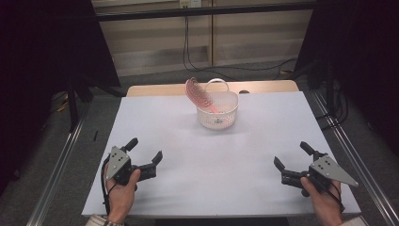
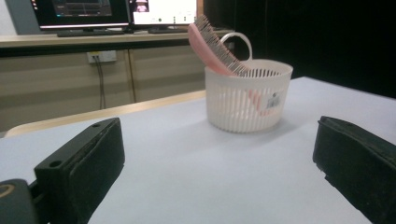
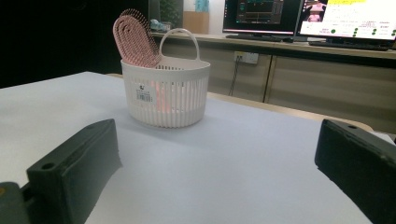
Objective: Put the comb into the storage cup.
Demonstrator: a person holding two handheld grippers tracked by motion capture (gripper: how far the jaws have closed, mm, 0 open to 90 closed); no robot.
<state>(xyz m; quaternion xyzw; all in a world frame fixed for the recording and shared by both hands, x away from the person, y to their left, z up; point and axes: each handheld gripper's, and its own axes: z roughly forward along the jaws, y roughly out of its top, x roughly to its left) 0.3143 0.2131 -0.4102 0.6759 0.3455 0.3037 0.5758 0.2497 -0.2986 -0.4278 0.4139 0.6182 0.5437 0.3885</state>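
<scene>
High view: pale table (image 1: pixel 188 141); both hand-held grippers, left (image 1: pixel 145 152) and right (image 1: pixel 292 156), spread; dim, probably curtained, room.

White table (image 1: pixel 188 188), slatted basket (image 1: pixel 217 117) atop.

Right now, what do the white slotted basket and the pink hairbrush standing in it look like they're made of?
The white slotted basket looks like moulded plastic, matte: thin, even ribs, a moulded loop handle and a stuck-on label. The pink oval hairbrush also looks like plastic, slightly glossy, with rows of fine bristles; the bristle material is unclear.
</scene>
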